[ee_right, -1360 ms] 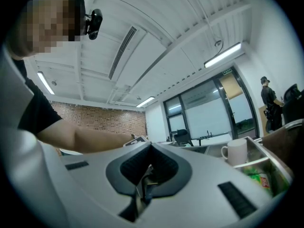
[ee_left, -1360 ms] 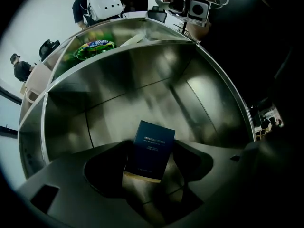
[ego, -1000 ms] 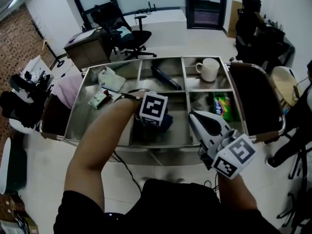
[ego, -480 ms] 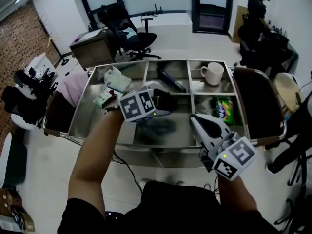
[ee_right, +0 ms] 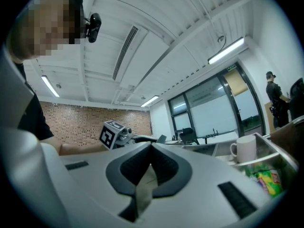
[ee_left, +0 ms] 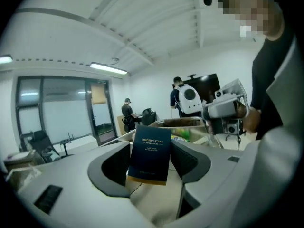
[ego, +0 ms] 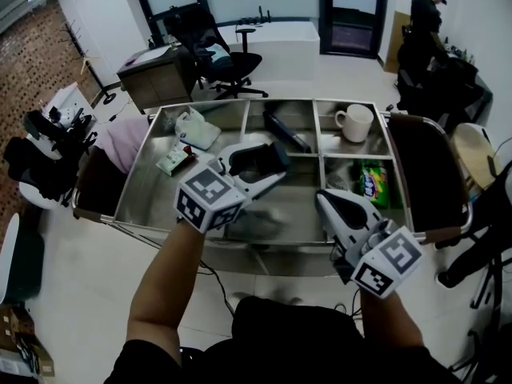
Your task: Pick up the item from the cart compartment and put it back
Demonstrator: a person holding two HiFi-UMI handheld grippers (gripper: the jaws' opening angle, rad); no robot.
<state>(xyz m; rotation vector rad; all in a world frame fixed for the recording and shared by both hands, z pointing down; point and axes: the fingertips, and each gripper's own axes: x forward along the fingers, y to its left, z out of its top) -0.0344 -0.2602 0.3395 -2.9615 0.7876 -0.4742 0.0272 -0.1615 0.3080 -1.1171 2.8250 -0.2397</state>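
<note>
Dark blue box (ee_left: 149,153) clamped between the wide-spread jaws of the left gripper (ego: 258,160), held above the cart (ego: 136,190). Right gripper (ego: 334,205) off to its right, jaws closed together on nothing.

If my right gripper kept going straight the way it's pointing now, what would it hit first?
Most likely the left gripper and the dark blue box in its fingers, which cross in front of the right gripper. Their heights are hard to compare, so it might pass beside them.
</note>
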